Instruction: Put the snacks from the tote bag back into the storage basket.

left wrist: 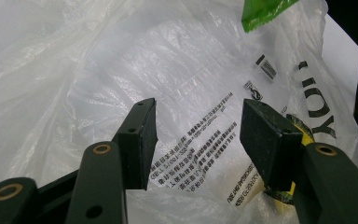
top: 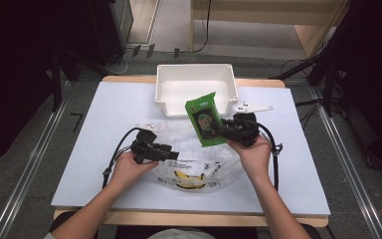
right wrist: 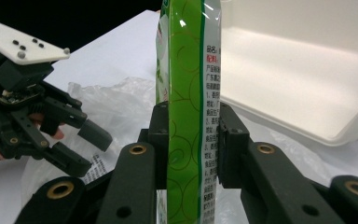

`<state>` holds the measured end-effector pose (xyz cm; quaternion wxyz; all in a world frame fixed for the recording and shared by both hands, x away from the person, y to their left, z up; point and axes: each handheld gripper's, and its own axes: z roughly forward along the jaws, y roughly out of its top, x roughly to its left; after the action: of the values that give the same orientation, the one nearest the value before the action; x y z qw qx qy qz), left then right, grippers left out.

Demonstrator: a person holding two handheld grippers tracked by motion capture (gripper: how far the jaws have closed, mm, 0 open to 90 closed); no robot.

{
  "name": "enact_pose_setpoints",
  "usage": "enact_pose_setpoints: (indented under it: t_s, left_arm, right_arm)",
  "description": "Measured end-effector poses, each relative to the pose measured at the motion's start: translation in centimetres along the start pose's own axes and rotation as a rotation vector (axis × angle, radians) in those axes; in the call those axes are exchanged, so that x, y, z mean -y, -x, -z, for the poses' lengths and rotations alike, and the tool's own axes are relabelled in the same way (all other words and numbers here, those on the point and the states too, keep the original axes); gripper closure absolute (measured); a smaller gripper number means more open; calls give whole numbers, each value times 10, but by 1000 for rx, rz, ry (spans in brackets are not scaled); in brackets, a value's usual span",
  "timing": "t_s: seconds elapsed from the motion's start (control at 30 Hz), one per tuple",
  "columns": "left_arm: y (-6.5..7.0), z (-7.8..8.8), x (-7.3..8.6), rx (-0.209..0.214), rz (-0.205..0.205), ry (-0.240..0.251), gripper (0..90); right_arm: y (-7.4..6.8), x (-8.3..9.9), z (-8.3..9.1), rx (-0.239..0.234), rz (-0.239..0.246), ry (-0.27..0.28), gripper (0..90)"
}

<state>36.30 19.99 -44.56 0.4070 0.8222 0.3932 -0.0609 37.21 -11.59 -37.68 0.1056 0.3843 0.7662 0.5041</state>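
High view: right gripper (top: 222, 128) clamped on green packet (top: 205, 119), lifted just before white bin (top: 196, 89); left gripper (top: 171, 155) on clear plastic bag (top: 191, 164), table (top: 119, 107) bare around. Left gripper view: spread wide over bag. Right gripper view: packet edge-on between pads, bin rim near.

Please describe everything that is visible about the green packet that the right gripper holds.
The green packet is a flat, glossy pouch, plastic film by its look, bright green with faint swirl patterns, a dark picture on its front and small printed text on its back. Its top edge is crimped. The right gripper is shut on it, one pad on each face, holding it up on edge in the right gripper view. It hangs clear of the table, above the crumpled clear plastic bag, just in front of the white bin.
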Motion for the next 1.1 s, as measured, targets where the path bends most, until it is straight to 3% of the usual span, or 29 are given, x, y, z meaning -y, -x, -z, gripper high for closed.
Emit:
enact_pose_setpoints:
  t_s: [0.3, 0.8, 1.1]
  left_arm:
    - [0, -1, 0, -3, 2, 0, 474]
    - [0, -2, 1, -6, 5, -4, 474]
    - [-1, -2, 1, -4, 2, -9, 474]
  right_arm:
    - [8, -13, -2, 40, 2, 22, 737]
    - [20, -29, -21, 105, -7, 18, 737]
    - [27, -42, -30, 119, -13, 17, 737]
